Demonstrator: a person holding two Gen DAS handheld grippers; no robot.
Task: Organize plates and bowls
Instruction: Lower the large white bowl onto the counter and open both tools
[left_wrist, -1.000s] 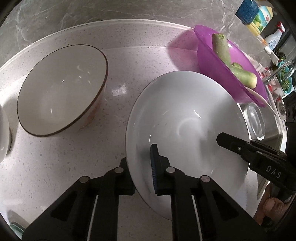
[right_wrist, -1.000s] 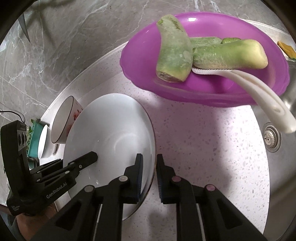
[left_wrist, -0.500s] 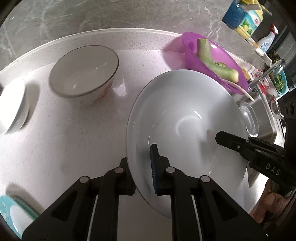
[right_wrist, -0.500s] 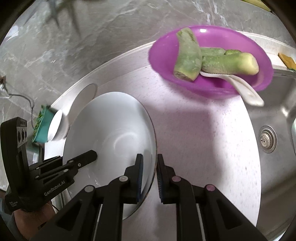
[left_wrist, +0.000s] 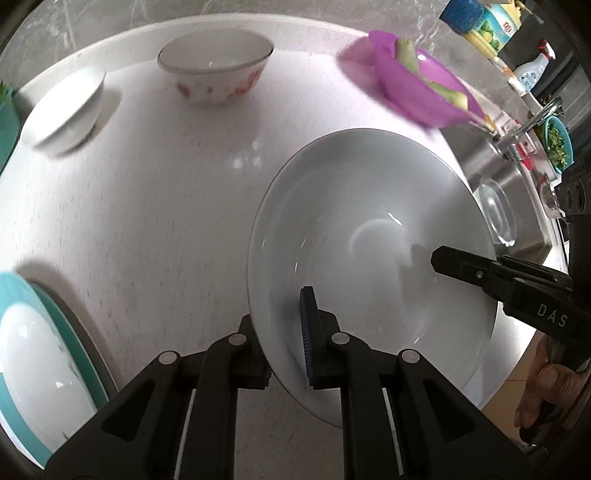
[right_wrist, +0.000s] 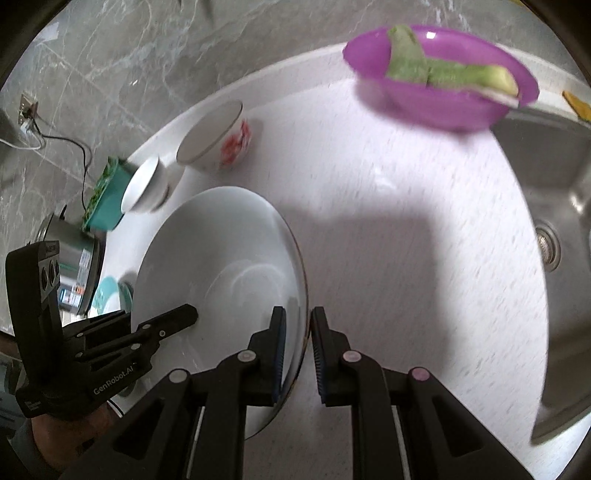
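A large white plate (left_wrist: 369, 236) is held above the white counter by both grippers. My left gripper (left_wrist: 284, 332) is shut on its near rim. My right gripper (right_wrist: 297, 332) is shut on the opposite rim of the same plate (right_wrist: 221, 266). A red-patterned bowl (left_wrist: 216, 70) and a small white bowl (left_wrist: 66, 107) stand at the back of the counter. A white plate on a teal plate (left_wrist: 40, 373) lies at the lower left. The red-patterned bowl (right_wrist: 218, 140) and small white bowl (right_wrist: 146, 184) also show in the right wrist view.
A purple bowl (left_wrist: 421, 92) holding green vegetable pieces stands at the back right beside a steel sink (right_wrist: 554, 206). A clear glass dish (left_wrist: 496, 210) lies in the sink. A teal container (right_wrist: 107, 195) and a steel appliance (right_wrist: 74, 266) stand at the far left.
Both grippers have lifted the white plate and drawn it back, so more of the counter, the small white bowl and the teal plate have come into view.
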